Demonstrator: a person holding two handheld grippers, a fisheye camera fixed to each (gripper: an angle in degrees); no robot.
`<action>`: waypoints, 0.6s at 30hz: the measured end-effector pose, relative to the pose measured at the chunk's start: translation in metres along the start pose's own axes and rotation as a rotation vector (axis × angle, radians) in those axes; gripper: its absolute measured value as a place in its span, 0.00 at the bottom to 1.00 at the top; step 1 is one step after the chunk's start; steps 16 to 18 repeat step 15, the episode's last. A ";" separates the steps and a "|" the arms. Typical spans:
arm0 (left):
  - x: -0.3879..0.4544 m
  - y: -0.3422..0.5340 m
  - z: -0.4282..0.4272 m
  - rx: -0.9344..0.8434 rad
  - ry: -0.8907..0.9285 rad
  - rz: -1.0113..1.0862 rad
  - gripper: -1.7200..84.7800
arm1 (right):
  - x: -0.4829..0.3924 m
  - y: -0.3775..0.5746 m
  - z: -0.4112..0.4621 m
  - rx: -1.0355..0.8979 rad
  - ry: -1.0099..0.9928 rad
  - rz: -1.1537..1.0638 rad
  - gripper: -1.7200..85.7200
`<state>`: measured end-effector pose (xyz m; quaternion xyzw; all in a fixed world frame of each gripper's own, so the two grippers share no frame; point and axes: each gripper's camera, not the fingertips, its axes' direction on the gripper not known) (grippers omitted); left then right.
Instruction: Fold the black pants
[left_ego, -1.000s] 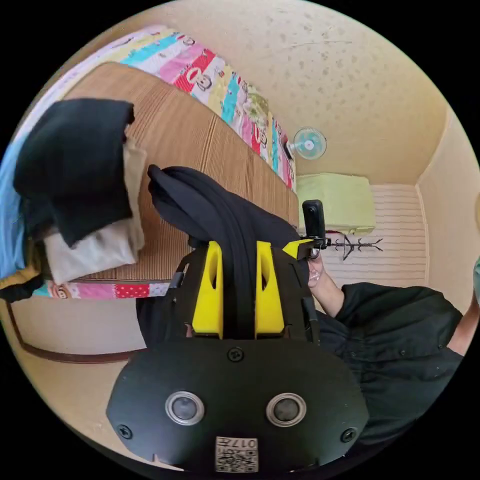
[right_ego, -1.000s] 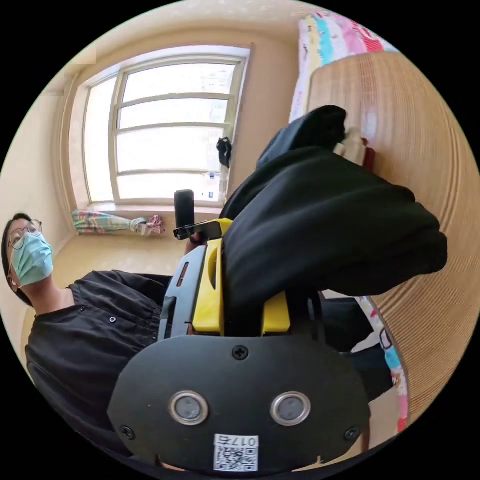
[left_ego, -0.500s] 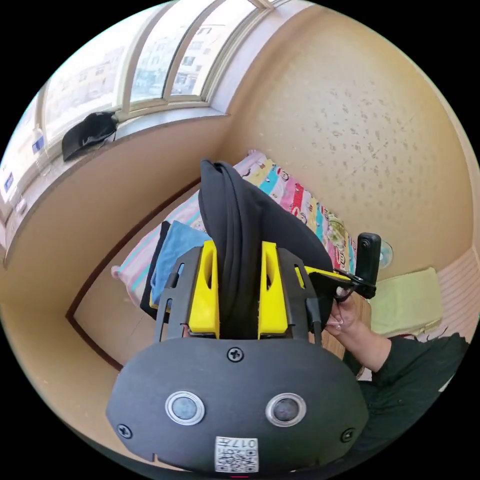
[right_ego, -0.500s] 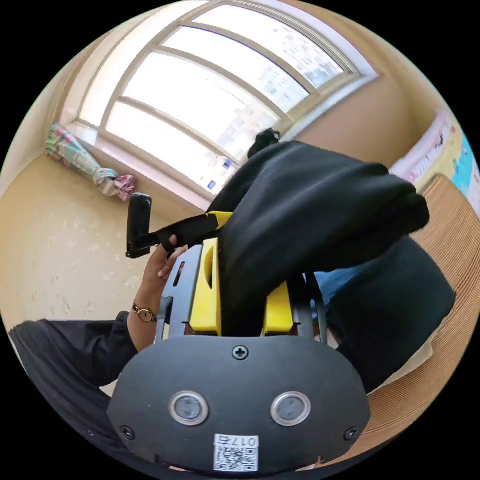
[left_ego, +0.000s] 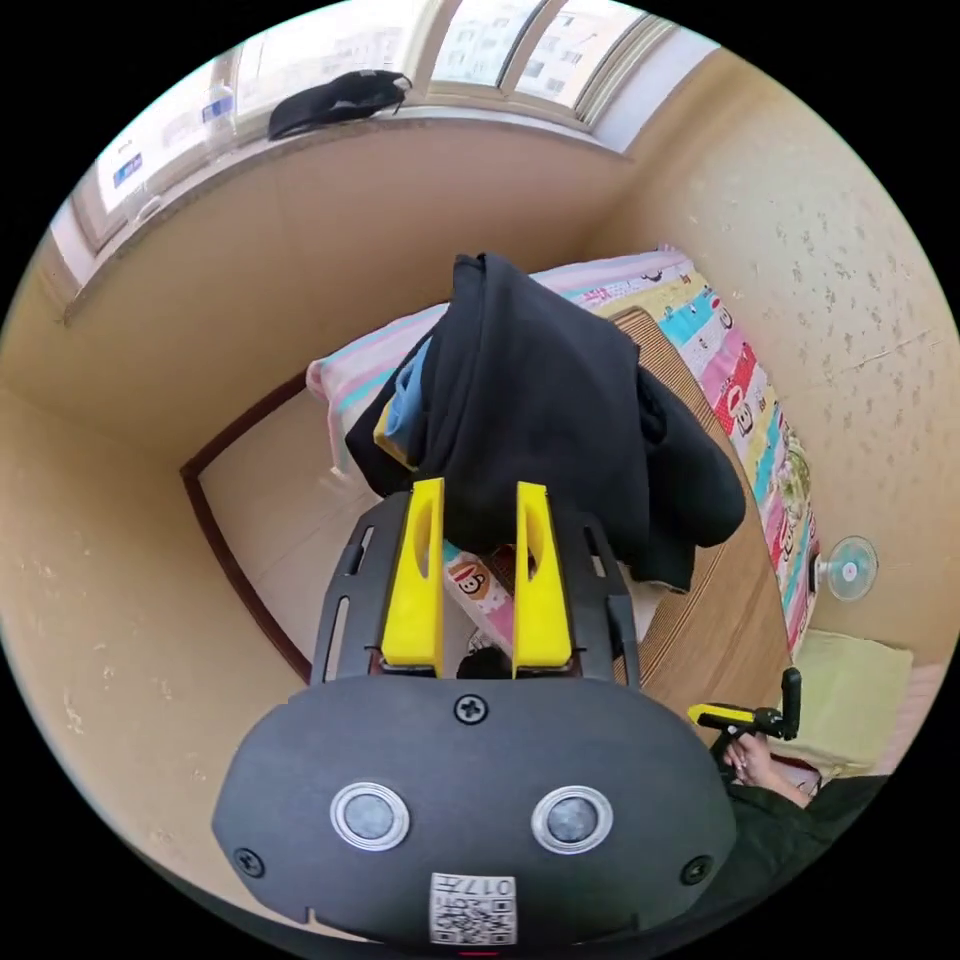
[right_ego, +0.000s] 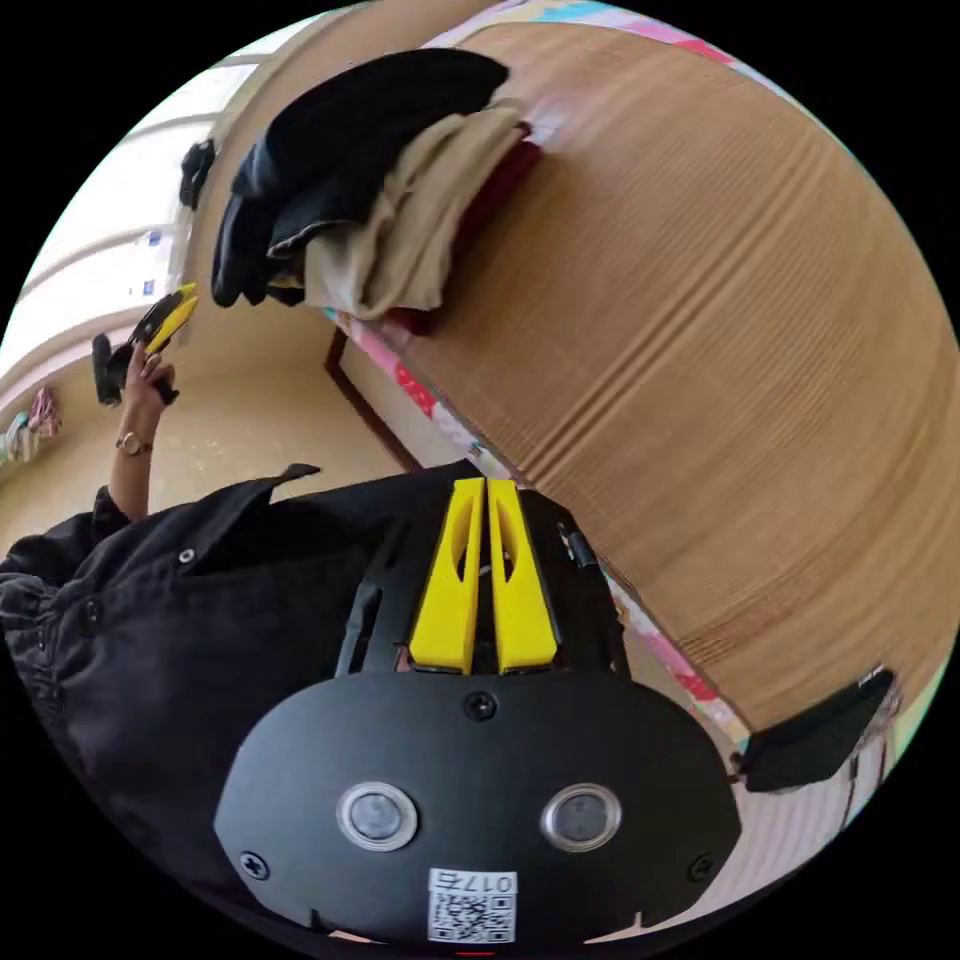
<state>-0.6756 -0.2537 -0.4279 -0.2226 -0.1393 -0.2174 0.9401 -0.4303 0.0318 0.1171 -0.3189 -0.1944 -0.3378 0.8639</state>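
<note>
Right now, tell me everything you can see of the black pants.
The black pants are folded into a thick, soft-looking bundle of plain dark cloth and lie on top of the clothes pile at the edge of the bed. Folds droop over the beige and blue garments beneath. The left tongs stand open just short of them, touching nothing; the right tongs are shut and far off.

Materials & finishes, both views

Black pants (left_ego: 540, 400): soft matt cloth, seen atop a pile w/ beige cloth (right_ego: 400, 240). Mat (right_ego: 700, 330): woven, finely ribbed, tan, looks like straw or bamboo. Sheet (left_ego: 750, 390) under it: printed cloth, matt. Left gripper (left_ego: 478, 500) & right gripper (right_ego: 486, 495) jaws: smooth yellow plastic, slight sheen; housings matt black plastic w/ metal screws. Wall (left_ego: 830, 230): rough, speckled paint.
</note>
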 end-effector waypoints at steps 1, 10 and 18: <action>0.011 0.007 -0.003 0.015 0.014 0.031 0.13 | 0.018 0.029 -0.023 0.066 0.050 0.083 0.04; 0.275 0.090 -0.026 0.131 0.484 0.778 0.02 | -0.017 0.267 -0.214 0.816 0.709 0.294 0.02; 0.382 0.145 -0.049 0.116 1.024 0.912 0.01 | 0.010 0.444 -0.258 1.328 0.390 0.535 0.02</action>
